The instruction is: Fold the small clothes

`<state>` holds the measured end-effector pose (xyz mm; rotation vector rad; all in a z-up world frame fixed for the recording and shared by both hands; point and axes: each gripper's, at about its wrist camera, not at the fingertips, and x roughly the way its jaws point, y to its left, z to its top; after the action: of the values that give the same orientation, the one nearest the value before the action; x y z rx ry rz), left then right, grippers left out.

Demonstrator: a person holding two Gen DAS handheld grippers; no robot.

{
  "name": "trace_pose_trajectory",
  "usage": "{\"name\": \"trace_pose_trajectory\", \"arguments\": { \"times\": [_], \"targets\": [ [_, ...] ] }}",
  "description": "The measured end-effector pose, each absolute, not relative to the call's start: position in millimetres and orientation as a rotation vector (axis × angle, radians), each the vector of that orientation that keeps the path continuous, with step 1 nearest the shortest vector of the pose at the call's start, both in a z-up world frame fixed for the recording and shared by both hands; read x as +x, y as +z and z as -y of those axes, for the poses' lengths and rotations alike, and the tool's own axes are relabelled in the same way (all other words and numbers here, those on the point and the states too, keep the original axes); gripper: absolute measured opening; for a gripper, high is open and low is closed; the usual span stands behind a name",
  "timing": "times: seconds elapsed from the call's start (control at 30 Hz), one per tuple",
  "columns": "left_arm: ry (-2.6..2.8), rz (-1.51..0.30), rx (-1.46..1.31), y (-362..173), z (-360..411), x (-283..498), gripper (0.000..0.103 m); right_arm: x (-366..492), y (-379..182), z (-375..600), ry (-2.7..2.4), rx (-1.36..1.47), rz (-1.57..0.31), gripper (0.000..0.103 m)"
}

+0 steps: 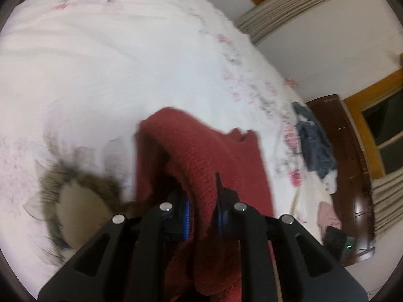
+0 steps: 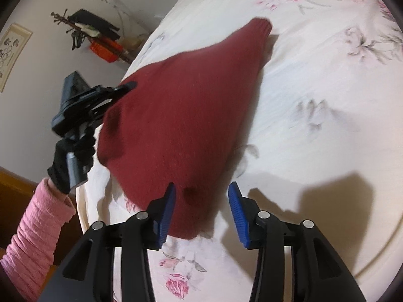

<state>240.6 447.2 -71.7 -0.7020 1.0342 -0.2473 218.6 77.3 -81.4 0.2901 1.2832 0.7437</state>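
**Red sweater lifted off a flowered bed by one gripper**

The left gripper (image 1: 202,214) has its black fingers with blue pads pressed together on a fold of a dark red knitted sweater (image 1: 201,151). The cloth bunches between the pads and spills over the tool toward the camera. Seen from the right wrist, the same left gripper (image 2: 127,85) pinches the sweater's (image 2: 181,115) edge and holds it up at the left; a hand in a black glove (image 2: 70,161) with a pink sleeve (image 2: 35,239) grips the handle. The sweater hangs in a wide drape, its far end reaching the bedspread (image 2: 314,95).

The right gripper (image 2: 201,201) has its blue pads spread apart, holding nothing, just beside the sweater's lower edge.

The bedspread is white with pink and grey flowers. A fur-trimmed hood (image 1: 75,193) lies on it at the left wrist view's lower left, and a blue garment (image 1: 314,141) lies near the bed's far edge. Beige curtains (image 1: 289,5) hang by a wood-framed window (image 1: 377,125).
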Motion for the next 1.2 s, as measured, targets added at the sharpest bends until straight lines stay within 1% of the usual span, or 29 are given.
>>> {"name": "trace_pose_trajectory", "arguments": {
  "times": [0.13, 0.2, 0.27, 0.33, 0.47, 0.53, 0.6, 0.7, 0.73, 0.77, 0.8, 0.83, 0.87, 0.9, 0.93, 1.0, 1.1, 1.2],
  "targets": [
    [-0.246, -1.059, -0.698, -81, -450, 240, 0.015, 215, -91, -91, 0.76, 0.285, -1.308, 0.044],
    [-0.251, -1.064, -0.719, -79, -450, 236, 0.022, 215, -92, -94, 0.764, 0.277, -1.309, 0.044],
    [-0.248, -1.063, -0.713, -72, -455, 223, 0.026, 214, -91, -95, 0.764, 0.272, -1.309, 0.044],
    [-0.248, -1.045, -0.667, -60, -456, 204, 0.03, 215, -89, -94, 0.764, 0.273, -1.309, 0.045],
    [-0.259, -1.038, -0.59, -39, -450, 165, 0.042, 215, -85, -95, 0.767, 0.281, -1.304, 0.046],
    [-0.268, -1.037, -0.527, -30, -440, 144, 0.048, 211, -84, -96, 0.775, 0.284, -1.303, 0.049],
    [-0.261, -1.039, -0.479, -27, -432, 132, 0.058, 209, -83, -99, 0.778, 0.29, -1.307, 0.053],
    [-0.265, -1.09, -0.444, -38, -420, 127, 0.059, 208, -87, -103, 0.778, 0.318, -1.323, 0.059],
    [-0.241, -1.119, -0.419, -46, -416, 128, 0.057, 209, -88, -107, 0.777, 0.327, -1.331, 0.059],
    [-0.233, -1.131, -0.41, -51, -416, 126, 0.044, 210, -91, -108, 0.773, 0.337, -1.34, 0.059],
    [-0.244, -1.147, -0.422, -57, -417, 127, 0.012, 211, -92, -110, 0.768, 0.343, -1.347, 0.059],
    [-0.252, -1.158, -0.449, -61, -419, 127, 0.005, 211, -93, -110, 0.765, 0.348, -1.35, 0.057],
    [-0.256, -1.145, -0.502, -64, -426, 126, 0.005, 212, -93, -110, 0.763, 0.353, -1.349, 0.054],
    [-0.262, -1.129, -0.531, -64, -432, 123, 0.004, 213, -93, -109, 0.762, 0.351, -1.345, 0.045],
    [-0.275, -1.11, -0.555, -61, -438, 120, 0.004, 211, -93, -104, 0.761, 0.347, -1.341, 0.039],
    [-0.284, -1.088, -0.578, -59, -447, 114, 0.004, 210, -94, -101, 0.756, 0.338, -1.34, 0.031],
    [-0.267, -1.116, -0.599, -71, -458, 107, 0.004, 211, -99, -99, 0.755, 0.343, -1.354, 0.027],
    [-0.252, -1.155, -0.613, -91, -457, 108, 0.004, 209, -104, -102, 0.741, 0.319, -1.364, 0.026]
  ]
}}
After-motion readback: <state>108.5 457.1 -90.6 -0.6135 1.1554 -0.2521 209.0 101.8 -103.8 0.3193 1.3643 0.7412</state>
